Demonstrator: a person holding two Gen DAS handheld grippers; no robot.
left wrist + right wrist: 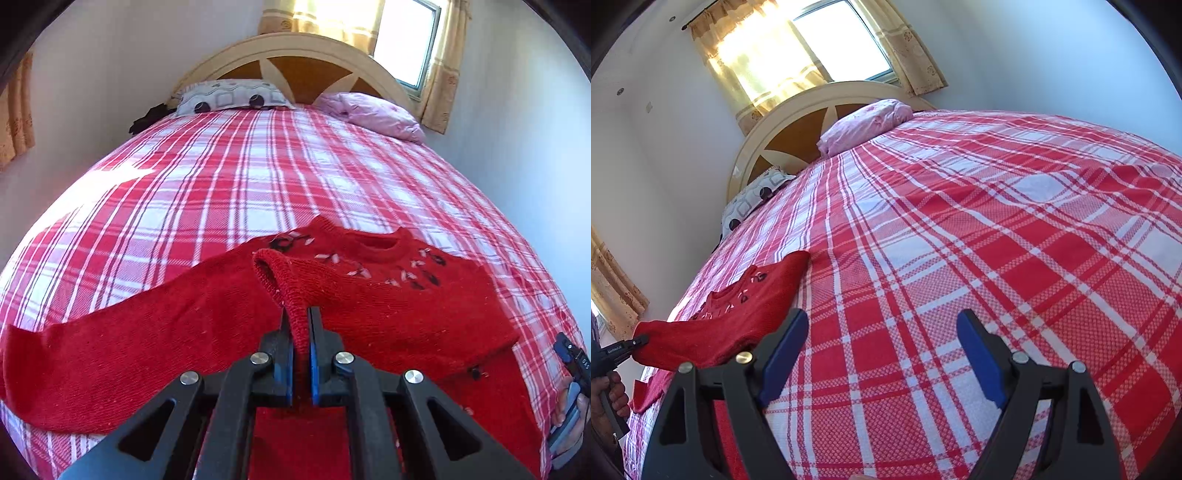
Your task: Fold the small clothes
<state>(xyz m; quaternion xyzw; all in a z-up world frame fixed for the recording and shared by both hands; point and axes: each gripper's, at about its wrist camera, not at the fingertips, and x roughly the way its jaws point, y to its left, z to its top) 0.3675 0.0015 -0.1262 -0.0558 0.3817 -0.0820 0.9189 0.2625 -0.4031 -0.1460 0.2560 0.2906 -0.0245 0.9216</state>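
A small red knit sweater [388, 306] with black and white embroidery near the neck lies on the red-and-white plaid bed cover [240, 177]. One sleeve [110, 350] stretches out to the left. My left gripper [302, 314] is shut on a ribbed edge of the sweater and holds that fold lifted above the body. It also shows in the right wrist view [639, 341], pinching the red cloth. My right gripper [882, 321] is open and empty over bare cover to the right of the sweater [738, 317]; it shows at the left wrist view's right edge [570, 362].
A patterned grey pillow [229, 96] and a pink pillow [376, 112] lie at the rounded headboard [295, 55]. A curtained window [406, 33] is behind. Walls stand close on both sides of the bed. A dark item [146, 118] lies at the far left.
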